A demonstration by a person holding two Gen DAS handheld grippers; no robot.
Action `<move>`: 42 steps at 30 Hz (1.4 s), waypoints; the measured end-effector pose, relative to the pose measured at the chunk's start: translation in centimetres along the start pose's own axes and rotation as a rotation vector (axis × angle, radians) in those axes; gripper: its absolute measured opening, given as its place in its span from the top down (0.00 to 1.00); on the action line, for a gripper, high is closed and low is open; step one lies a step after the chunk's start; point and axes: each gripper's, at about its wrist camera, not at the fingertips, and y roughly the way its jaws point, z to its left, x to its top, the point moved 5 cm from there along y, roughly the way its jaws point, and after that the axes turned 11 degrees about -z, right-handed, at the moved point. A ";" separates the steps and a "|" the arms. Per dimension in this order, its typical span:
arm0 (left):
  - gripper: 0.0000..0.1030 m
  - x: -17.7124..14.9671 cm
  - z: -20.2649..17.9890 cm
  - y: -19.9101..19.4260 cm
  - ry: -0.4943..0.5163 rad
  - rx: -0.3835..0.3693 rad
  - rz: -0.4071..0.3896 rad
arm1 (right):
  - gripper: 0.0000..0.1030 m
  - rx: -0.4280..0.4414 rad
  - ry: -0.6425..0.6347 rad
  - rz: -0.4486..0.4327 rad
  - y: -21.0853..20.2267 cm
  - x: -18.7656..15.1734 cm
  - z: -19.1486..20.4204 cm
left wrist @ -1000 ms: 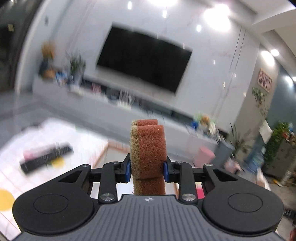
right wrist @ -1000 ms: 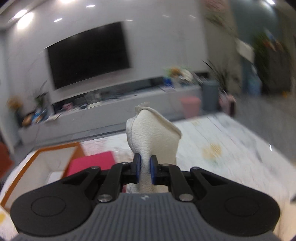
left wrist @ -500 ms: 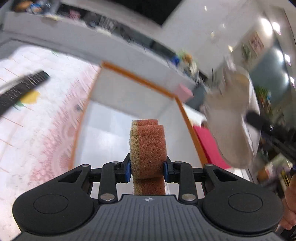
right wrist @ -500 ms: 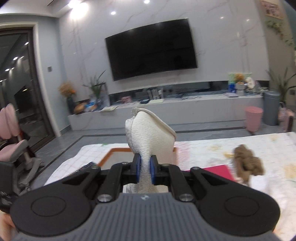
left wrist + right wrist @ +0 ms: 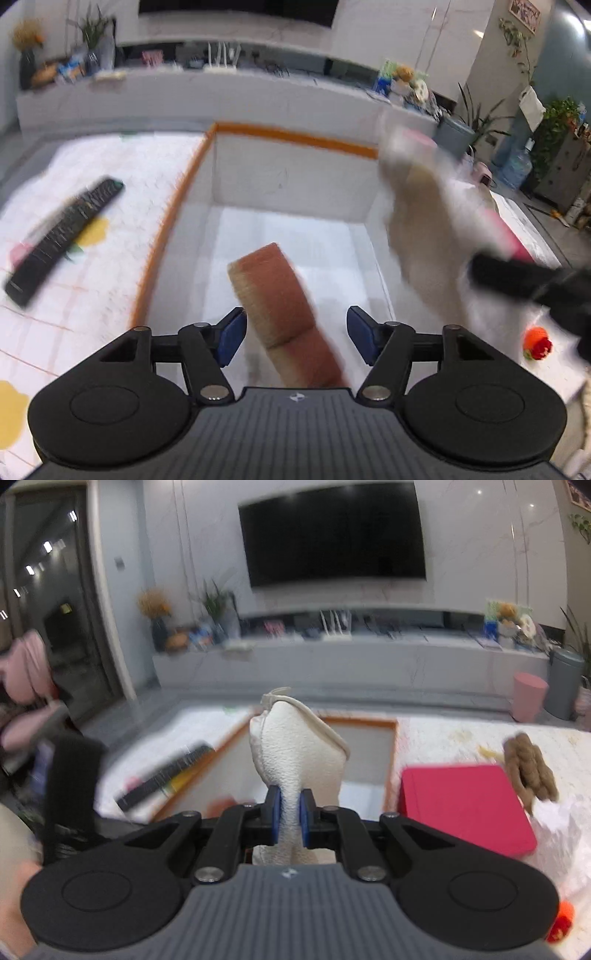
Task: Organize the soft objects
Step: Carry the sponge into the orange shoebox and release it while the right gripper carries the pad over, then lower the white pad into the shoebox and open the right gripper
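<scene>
A reddish-brown scrub sponge (image 5: 284,310) hangs tilted between my left gripper's (image 5: 295,332) blue pads, which are opening and stand apart from it. It is over the white box with an orange rim (image 5: 295,136). My right gripper (image 5: 290,821) is shut on a cream cloth (image 5: 295,753), held above the same box (image 5: 369,757). In the left wrist view that cloth (image 5: 421,229) shows blurred at the box's right side, with the right gripper's black body behind it.
A black remote (image 5: 62,236) lies on the patterned table cover left of the box. Right of the box are a red folder (image 5: 465,805), a brown knitted toy (image 5: 532,771) and a small orange toy (image 5: 537,343). A TV wall and low cabinet stand behind.
The left gripper tipped down over the box and opened its jaws, and the sponge has come loose and tilted. The right gripper swung left with the cloth, over the box.
</scene>
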 end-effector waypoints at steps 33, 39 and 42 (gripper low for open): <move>0.11 1.3 6.7 -5.7 -0.265 0.194 -0.272 | 0.36 -0.054 -0.282 0.395 8.5 -3.7 1.9; 0.11 1.4 6.1 -6.0 -0.258 0.203 -0.283 | 0.13 -0.041 -0.245 0.307 7.3 -1.9 1.7; 0.11 1.4 5.7 -5.9 -0.240 0.198 -0.280 | 0.11 -0.039 -0.230 0.266 6.5 -1.1 1.4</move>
